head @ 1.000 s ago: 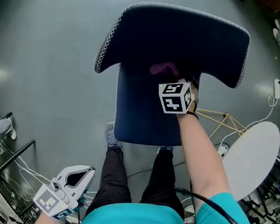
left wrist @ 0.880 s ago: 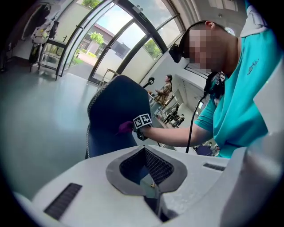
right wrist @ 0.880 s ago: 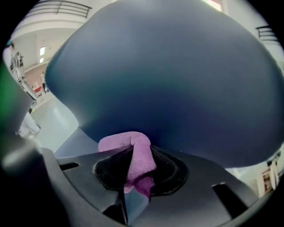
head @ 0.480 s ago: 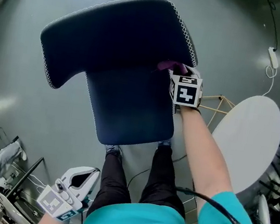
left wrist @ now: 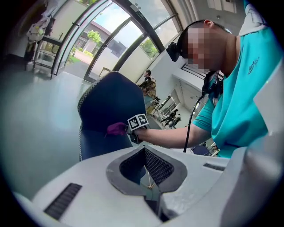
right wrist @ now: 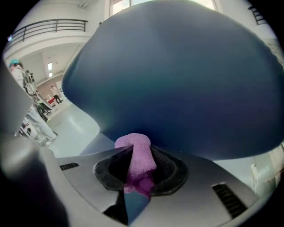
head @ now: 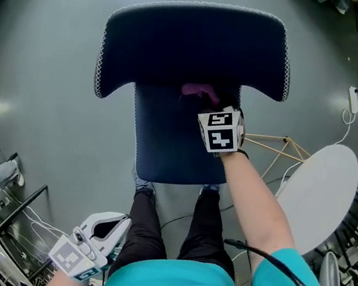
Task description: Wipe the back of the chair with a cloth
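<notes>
head view
chair: the dark blue chair (head: 194,47) fills the frame from the centre up to 12 o'clock, its broad back edged with white stitching, on a grey floor (head: 40,83).
cloth: a purple cloth (head: 199,92) lies against the chair back just above centre.
right gripper: the right gripper (head: 213,103) sits at the cloth's 4 o'clock side, its marker cube facing up and the forearm running off toward 5 o'clock.
left gripper: the left gripper (head: 110,221) is low at 7 o'clock, well apart from the chair.
round table: a white round table (head: 322,195) stands at 4 o'clock, beside the person's arm.

left gripper view
jaws: brought together at the tips, nothing between them.
chair: toward 11 o'clock, well apart from this gripper, with the cloth and the right gripper's cube against its back.

right gripper view
jaws: closed tight on the cloth, which bunches up out of them toward 12 o'clock.
contact: the cloth's rounded top touches the chair back, which fills the frame from 9 round to 3 o'clock.
</notes>
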A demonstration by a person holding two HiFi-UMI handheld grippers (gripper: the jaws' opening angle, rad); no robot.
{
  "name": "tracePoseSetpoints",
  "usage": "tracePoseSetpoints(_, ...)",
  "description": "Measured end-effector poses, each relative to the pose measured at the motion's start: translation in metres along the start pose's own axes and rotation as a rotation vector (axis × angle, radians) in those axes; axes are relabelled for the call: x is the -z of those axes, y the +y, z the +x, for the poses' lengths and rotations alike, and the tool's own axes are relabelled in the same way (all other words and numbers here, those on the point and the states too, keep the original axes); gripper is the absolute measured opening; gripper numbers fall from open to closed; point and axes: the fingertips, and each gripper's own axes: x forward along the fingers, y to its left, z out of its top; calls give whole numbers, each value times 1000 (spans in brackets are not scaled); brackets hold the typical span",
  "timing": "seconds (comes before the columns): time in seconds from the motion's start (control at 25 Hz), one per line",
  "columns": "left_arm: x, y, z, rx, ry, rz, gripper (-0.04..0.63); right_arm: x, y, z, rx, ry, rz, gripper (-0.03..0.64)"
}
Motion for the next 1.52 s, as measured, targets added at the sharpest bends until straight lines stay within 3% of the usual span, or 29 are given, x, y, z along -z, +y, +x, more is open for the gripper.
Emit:
tracePoseSetpoints(0.2, 14, 47, -66, -82, -65, -57, 3, -31, 118, 48, -136, 19, -89, 87)
tracePoseSetpoints(0.36, 31, 77, -115, -134, -108, -102, 3, -47, 191, 75, -195, 31, -131, 87)
tracePoseSetpoints(0.6, 46, 103, -151, -182, -149, -156, 3, -55, 216, 111, -192, 78, -50, 87)
tracePoseSetpoints(0.84, 39, 105, -142, -177, -130, -150, 3, -47, 174, 119, -155, 105, 51, 87)
tracePoseSetpoints(1.08, 33, 84, -100, -123, -54, -93, 3, -4, 91, 103, -84, 116, 162, 89)
tracePoseSetpoints(1.28, 13, 49, -37, -58, 18, -36, 3, 37, -23, 69, 16, 117, 261, 92)
tracePoseSetpoints(1.52, -11, 1, 24, 21, 92, 48, 3, 86, -163, 21, 236, 145, 409, 87)
